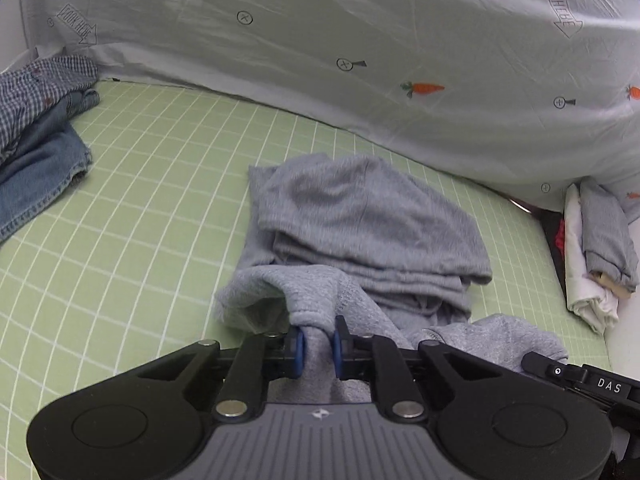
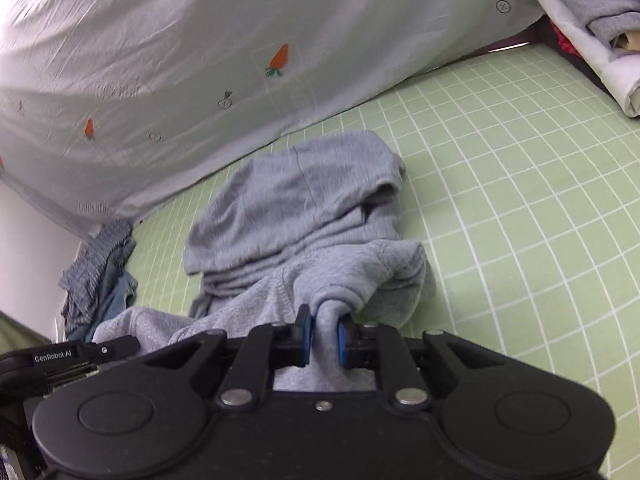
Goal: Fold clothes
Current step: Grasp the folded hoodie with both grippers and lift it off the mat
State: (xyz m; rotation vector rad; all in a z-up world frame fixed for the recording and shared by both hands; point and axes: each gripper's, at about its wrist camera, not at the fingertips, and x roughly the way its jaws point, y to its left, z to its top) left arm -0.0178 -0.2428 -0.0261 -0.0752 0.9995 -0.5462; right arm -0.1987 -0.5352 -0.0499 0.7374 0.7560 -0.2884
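A grey sweatshirt (image 1: 360,220) lies bunched in several folds on the green checked bed sheet (image 1: 140,200). My left gripper (image 1: 319,346) is shut on a pinch of its near fleece edge, the blue pads (image 1: 299,346) pressing the cloth from both sides. In the right wrist view the same grey sweatshirt (image 2: 296,208) stretches away from me, and my right gripper (image 2: 324,340) is shut on another pinch of the near edge. The right gripper's body (image 1: 580,380) shows at the lower right of the left wrist view. The left gripper's body (image 2: 60,356) shows at the lower left of the right wrist view.
A white duvet with carrot prints (image 1: 360,40) is heaped along the far side of the bed. Blue jeans and a checked shirt (image 1: 36,128) lie at the left. A folded stack of white and grey clothes (image 1: 596,248) sits at the right edge.
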